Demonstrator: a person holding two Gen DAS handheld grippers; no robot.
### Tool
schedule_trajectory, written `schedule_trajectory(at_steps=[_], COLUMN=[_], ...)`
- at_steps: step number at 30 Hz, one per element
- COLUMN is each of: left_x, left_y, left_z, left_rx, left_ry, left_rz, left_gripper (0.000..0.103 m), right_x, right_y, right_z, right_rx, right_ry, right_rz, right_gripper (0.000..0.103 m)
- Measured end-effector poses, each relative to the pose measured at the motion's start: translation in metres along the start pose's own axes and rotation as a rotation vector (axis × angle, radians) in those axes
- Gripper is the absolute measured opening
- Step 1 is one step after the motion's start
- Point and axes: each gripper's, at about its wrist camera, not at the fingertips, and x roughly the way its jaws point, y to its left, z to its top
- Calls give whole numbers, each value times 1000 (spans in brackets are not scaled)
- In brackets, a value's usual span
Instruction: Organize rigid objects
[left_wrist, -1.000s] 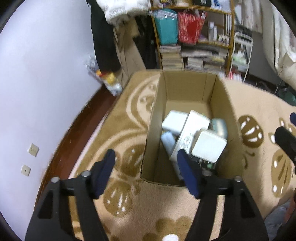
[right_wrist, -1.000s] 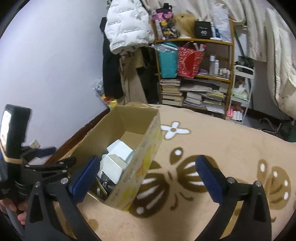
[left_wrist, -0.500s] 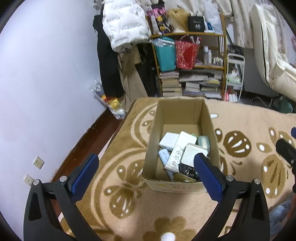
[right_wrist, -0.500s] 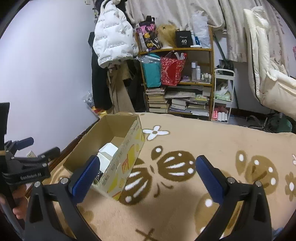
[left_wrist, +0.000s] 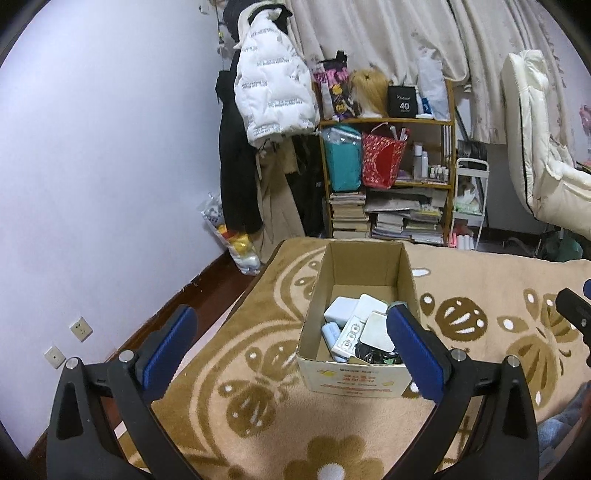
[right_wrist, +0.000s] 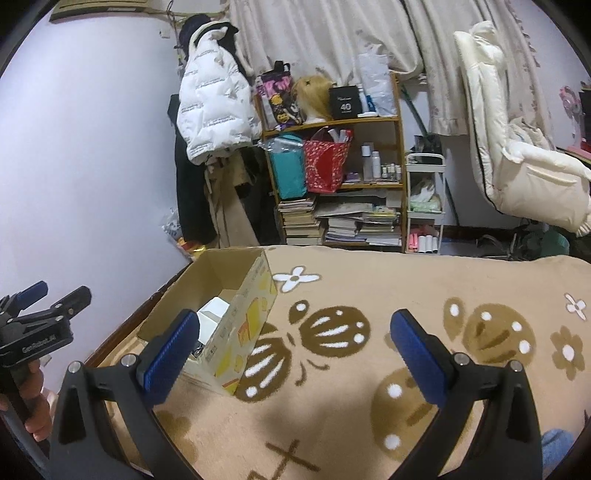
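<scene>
An open cardboard box (left_wrist: 364, 264) stands on the patterned brown rug (left_wrist: 258, 387); the right wrist view shows the cardboard box (right_wrist: 243, 321) from its side. Inside lie several rigid items: white square boxes (left_wrist: 341, 309), a white power strip (left_wrist: 349, 338) and a pale blue tube (left_wrist: 330, 331). My left gripper (left_wrist: 290, 343) is open and empty, held back from and above the box's near end. My right gripper (right_wrist: 293, 345) is open and empty over the rug to the right of the box. At the left edge of that view a hand holds the left gripper (right_wrist: 35, 325).
A wooden shelf (right_wrist: 332, 177) with books, bags and bottles stands behind the rug. Coats and a white puffer jacket (left_wrist: 275, 92) hang beside it. A white trolley (right_wrist: 424, 203) and a cream quilt (right_wrist: 517, 158) are at the right. A bare wall with sockets (left_wrist: 81, 328) runs along the left.
Both grippers have pulled up and back from the box, so more of the room shows. The left gripper's jaws have opened wider. The box and its contents have not moved.
</scene>
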Motion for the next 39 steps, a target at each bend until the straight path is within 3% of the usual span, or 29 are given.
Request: schedule_trajectory(at_steps=[12, 28, 39], left_x=[-9, 3, 5], left_y=[-10, -6, -15], left_z=[-9, -14, -20], left_rx=[77, 52, 98], left_ry=[-24, -12, 10], left_rz=[-12, -7, -13], left_gripper=[101, 101, 101], right_x=[-4, -3, -2], right_y=[-1, -7, -7], right_z=[-6, -12, -12], right_rx=[-5, 23, 24], right_ry=[-40, -3, -3], right_rz=[-29, -11, -13], right_gripper=[103, 103, 103])
